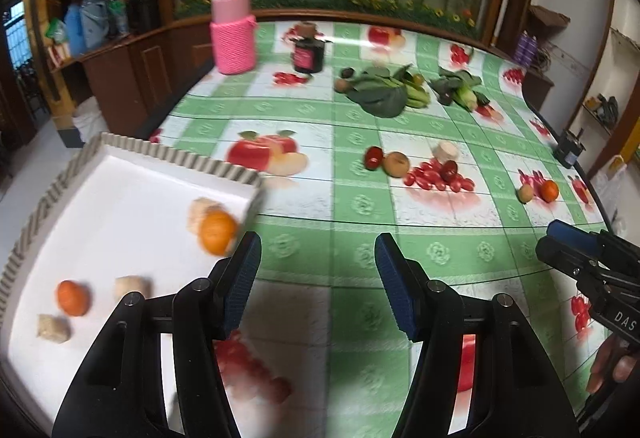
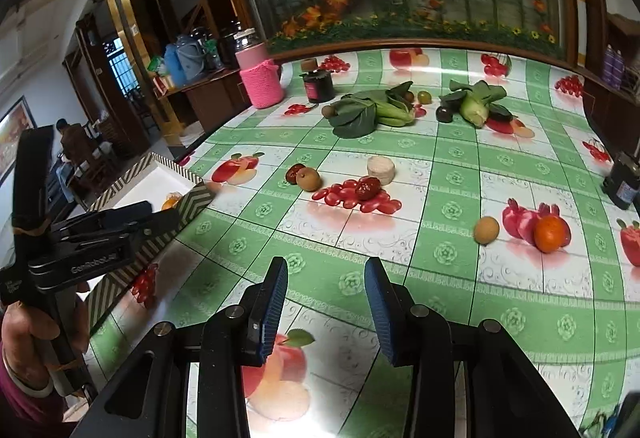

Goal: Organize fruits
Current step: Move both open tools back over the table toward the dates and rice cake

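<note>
1. The left gripper is hanging over the table with its jaws spread wide and nothing between them; its left finger is sitting just beside the tray corner.
2. The right gripper is also gaping, holding nothing, over a bare stretch of checked cloth near the table's front.
3. The tray is lying at the table's left edge, white and flat inside, with a ribbed, chevron-striped rim. It is holding a tangerine pressed against a pale puffed piece near the right wall, plus a second tangerine and two more pale pieces towards the front-left.
4. Open cloth is running between the grippers and the fruit further back.
5. Mid-table, a red date is touching a round brown fruit; nearby, another date is lying on printed tomatoes, with a pale disc just behind.
6. Towards the right edge, a small tan fruit and an orange are sitting near each other, apart.
7. Further back, two leafy greens are lying with small dark and brown fruits around them.
8. A jar in a pink knitted sleeve and a dark jar are standing at the far left; a black box is sitting at the right edge.
9. The cloth is glossy, printed with green squares and fruit.
</note>
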A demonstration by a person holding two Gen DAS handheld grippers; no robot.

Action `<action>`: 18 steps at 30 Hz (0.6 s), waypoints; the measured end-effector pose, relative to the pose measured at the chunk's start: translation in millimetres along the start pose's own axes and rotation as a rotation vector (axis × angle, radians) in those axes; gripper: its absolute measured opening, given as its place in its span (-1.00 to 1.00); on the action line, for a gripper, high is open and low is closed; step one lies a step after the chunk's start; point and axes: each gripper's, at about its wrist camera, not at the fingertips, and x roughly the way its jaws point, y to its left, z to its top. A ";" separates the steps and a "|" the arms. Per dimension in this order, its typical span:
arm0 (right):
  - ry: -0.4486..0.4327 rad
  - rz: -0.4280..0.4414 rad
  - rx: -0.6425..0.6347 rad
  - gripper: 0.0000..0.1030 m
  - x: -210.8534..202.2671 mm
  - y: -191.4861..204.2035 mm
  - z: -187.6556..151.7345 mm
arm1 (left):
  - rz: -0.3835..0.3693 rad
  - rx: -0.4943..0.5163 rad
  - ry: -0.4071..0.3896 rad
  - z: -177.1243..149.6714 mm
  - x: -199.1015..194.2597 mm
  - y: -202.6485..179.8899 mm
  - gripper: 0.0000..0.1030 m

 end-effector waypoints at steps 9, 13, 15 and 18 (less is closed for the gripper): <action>0.048 -0.040 -0.051 -0.25 55.2 -16.1 33.4 | -0.009 0.014 0.048 19.5 37.4 -15.1 0.15; 0.090 -0.058 -0.114 -0.25 84.0 -21.3 49.5 | -0.011 -0.002 0.072 26.9 54.6 -14.1 0.15; 0.118 -0.066 -0.146 -0.25 96.2 -22.7 54.3 | -0.011 0.001 0.082 29.3 60.8 -14.4 0.15; 0.147 -0.063 -0.168 -0.25 112.2 -27.3 58.8 | 0.001 0.014 0.096 32.5 70.7 -16.0 0.16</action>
